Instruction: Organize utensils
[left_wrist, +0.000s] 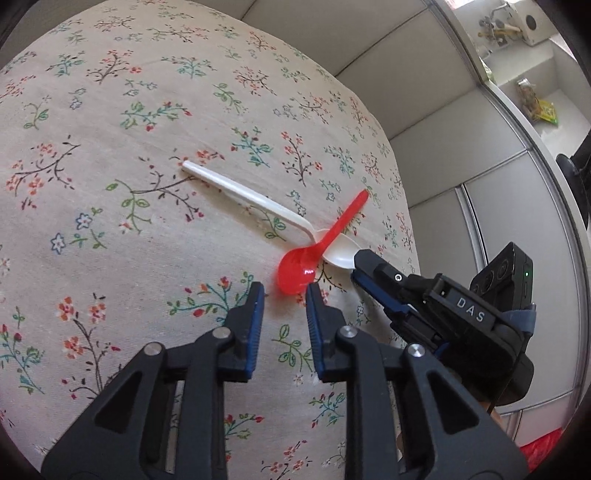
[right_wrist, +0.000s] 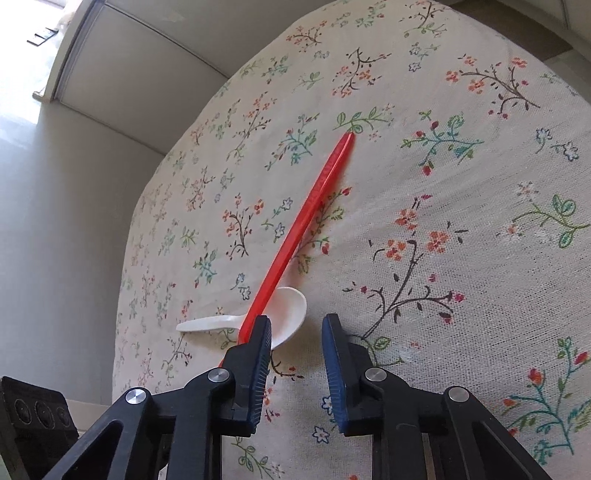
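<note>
A red plastic spoon (left_wrist: 297, 269) lies across a white plastic spoon (left_wrist: 243, 195) on the floral tablecloth (left_wrist: 110, 110). Its bowl sits just ahead of my left gripper (left_wrist: 285, 293), which stands open with only cloth between its tips. My right gripper (left_wrist: 361, 263) comes in from the right and points at the white bowl. In the right wrist view the white spoon's bowl (right_wrist: 291, 306) lies at the tip of the left finger of the right gripper (right_wrist: 296, 326), which is open. The red spoon's handle (right_wrist: 314, 199) runs behind that finger.
The table's cloth-covered edge (left_wrist: 402, 206) curves close to the spoons, with grey floor tiles (left_wrist: 461, 122) beyond it. A shelf with small packets (left_wrist: 535, 103) stands far right. In the right wrist view the edge (right_wrist: 125, 295) drops off to the left.
</note>
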